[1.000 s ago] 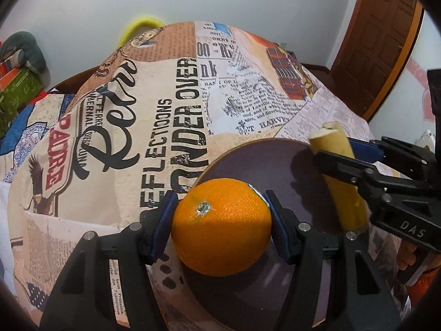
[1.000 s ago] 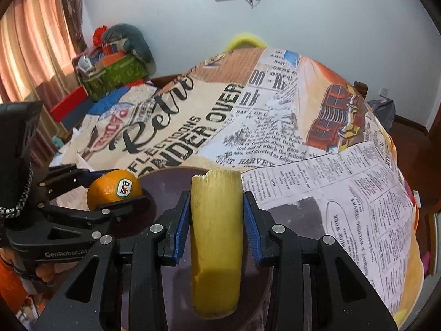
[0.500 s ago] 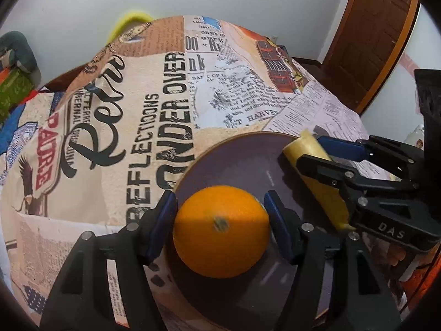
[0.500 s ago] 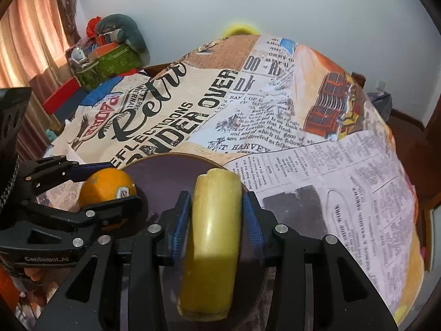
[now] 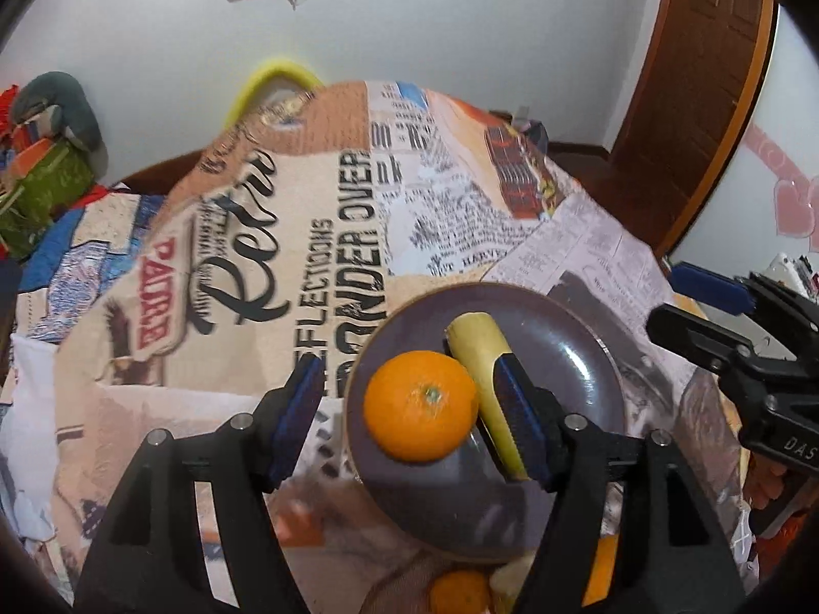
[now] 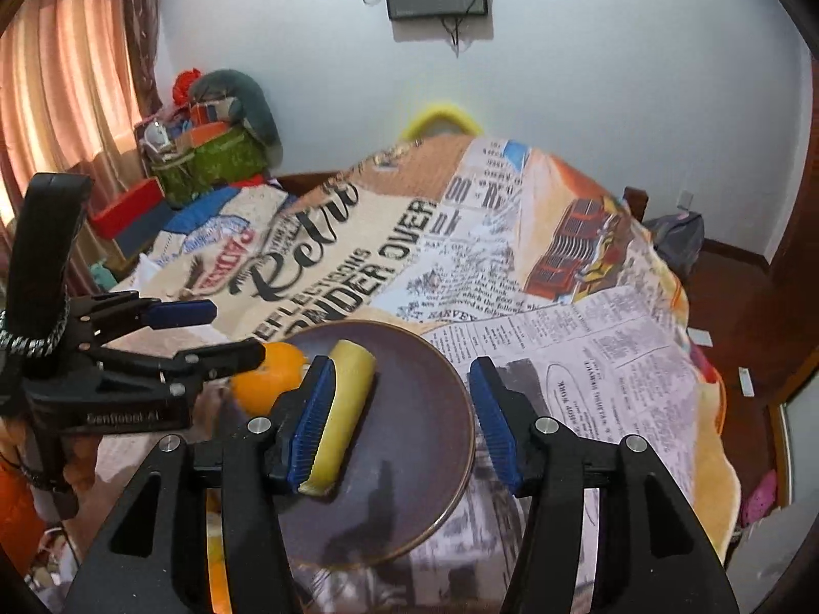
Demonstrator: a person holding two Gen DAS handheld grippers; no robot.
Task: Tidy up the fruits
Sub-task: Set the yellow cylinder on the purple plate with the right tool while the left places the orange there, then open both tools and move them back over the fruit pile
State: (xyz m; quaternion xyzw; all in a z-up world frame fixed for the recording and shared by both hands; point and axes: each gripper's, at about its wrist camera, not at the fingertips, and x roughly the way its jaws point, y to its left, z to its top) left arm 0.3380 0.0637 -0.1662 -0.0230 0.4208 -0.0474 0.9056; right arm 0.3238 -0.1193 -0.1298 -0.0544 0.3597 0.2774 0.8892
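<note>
While both fruits lie on the plate, the scene reads:
Orange: the orange [image 5: 419,412] sits at the left of the purple plate [image 5: 578,353], centre of the left wrist frame, touching the banana piece [image 5: 478,353].
Banana axis: it runs from upper left to lower right, partly behind the right pad.
Left gripper: the left gripper [image 5: 412,422] is spread wide, grasping nothing; the orange lies between its fingers, nearer the right one.
Right gripper: the right gripper [image 6: 404,422] is released; the banana piece [image 6: 343,409] lies against its left pad.
Further fruit: more fruit [image 5: 458,591] shows at the bottom edge, nearest the left gripper, a likely next target.
</note>
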